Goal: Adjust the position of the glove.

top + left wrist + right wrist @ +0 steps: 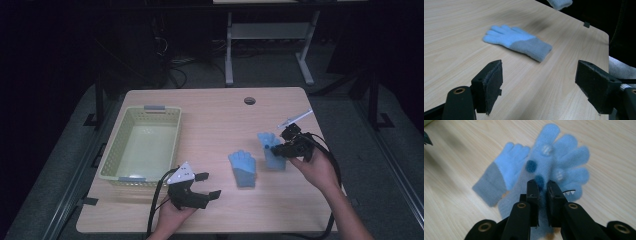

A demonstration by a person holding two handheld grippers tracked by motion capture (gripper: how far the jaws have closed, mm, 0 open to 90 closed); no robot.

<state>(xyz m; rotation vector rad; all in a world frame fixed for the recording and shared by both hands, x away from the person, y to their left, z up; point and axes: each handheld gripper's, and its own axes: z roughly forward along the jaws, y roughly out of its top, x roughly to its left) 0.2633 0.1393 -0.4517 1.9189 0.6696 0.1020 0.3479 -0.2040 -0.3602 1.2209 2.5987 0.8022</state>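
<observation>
Two light-blue knitted gloves with grey cuffs are here. One glove (pixel 243 168) (pixel 517 42) (pixel 500 173) lies flat near the middle of the wooden table (pixel 215 120). The other, a pompom glove (pixel 270 150) (pixel 560 162), hangs lifted above the table, pinched in my right gripper (pixel 280 148) (pixel 543 185), whose jaws are shut on its fabric. My left gripper (pixel 205 186) (pixel 539 82) hovers low at the table's front, to the left of the flat glove, jaws wide open with nothing between them.
A pale green plastic basket (pixel 141 145) stands on the table's left side, with nothing inside that I can see. A syringe-like clear item (pixel 296 119) lies at the right back. A round cable hole (pixel 249 100) sits near the far edge.
</observation>
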